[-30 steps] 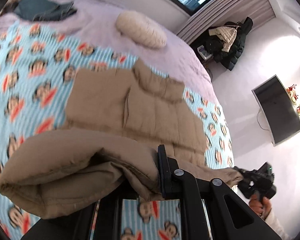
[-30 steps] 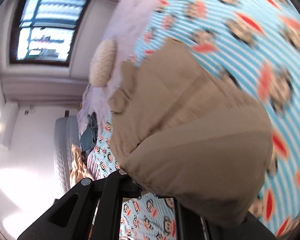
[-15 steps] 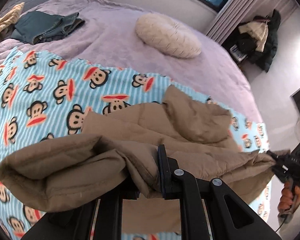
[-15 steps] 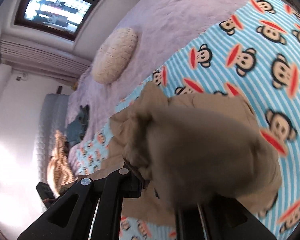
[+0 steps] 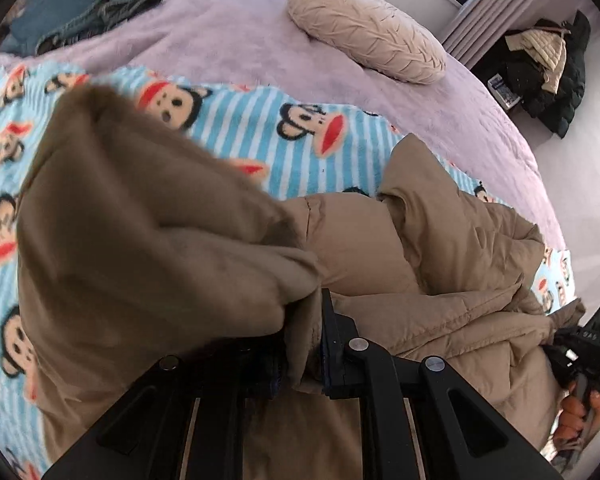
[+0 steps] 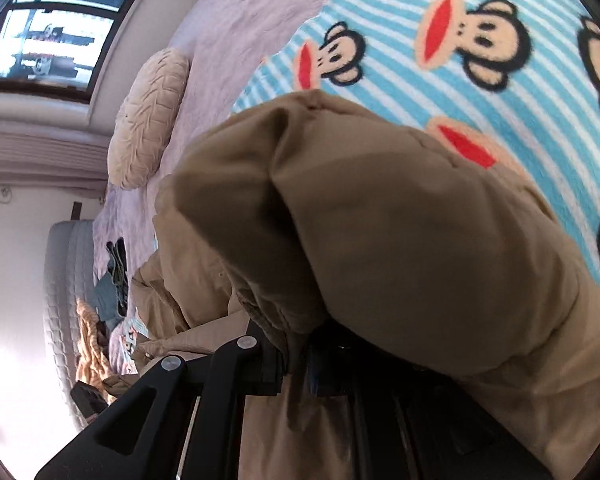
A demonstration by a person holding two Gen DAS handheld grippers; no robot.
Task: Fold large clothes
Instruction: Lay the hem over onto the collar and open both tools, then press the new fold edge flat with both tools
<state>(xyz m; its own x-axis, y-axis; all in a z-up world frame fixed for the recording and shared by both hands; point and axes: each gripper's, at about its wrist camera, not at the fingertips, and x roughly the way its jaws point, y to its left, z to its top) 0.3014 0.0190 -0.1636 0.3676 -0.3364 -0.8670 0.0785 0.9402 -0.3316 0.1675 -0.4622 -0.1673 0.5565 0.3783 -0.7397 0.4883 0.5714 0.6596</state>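
In the past second I have carried the tan coat's hem forward and lower over its body on the bed, my left hand-held gripper and right hand-held gripper both pinching it, so the fold looks nearly laid.

One jacket, one cushion, two claws.

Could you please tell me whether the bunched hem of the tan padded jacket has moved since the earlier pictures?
Yes. In the left wrist view the tan padded jacket's bunched hem, clamped in the left claw, has travelled forward towards the cream round pillow, over its collar end.
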